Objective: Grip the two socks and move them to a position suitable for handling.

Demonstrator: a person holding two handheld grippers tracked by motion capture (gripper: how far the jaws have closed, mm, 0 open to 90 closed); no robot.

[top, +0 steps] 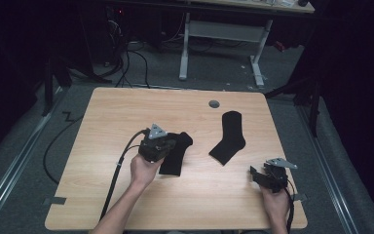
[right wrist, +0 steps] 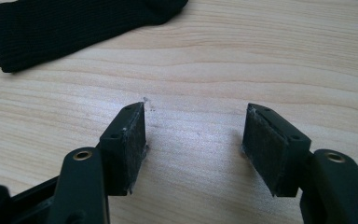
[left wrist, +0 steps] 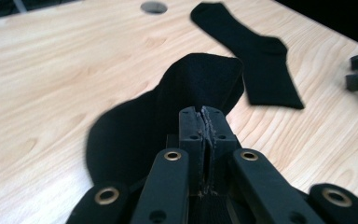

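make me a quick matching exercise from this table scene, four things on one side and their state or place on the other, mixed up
Things:
1. left tongs
2. right tongs
3. near sock
4. far sock

States or places:
A. lying flat, untouched, on the wooden table
B. open, nothing between the jaws
C. pinched, with part of it raised off the table
D. shut on black fabric

Pairs: 1-D, 2-B, 3-C, 4-A

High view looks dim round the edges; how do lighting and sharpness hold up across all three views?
High view: the table is evenly lit, the floor around it falls to black, both socks lose detail. Left gripper view: the pinched sock is soft at its near edge, the left tool sharp. Right gripper view: wood grain and the right tool are crisp, without glare.
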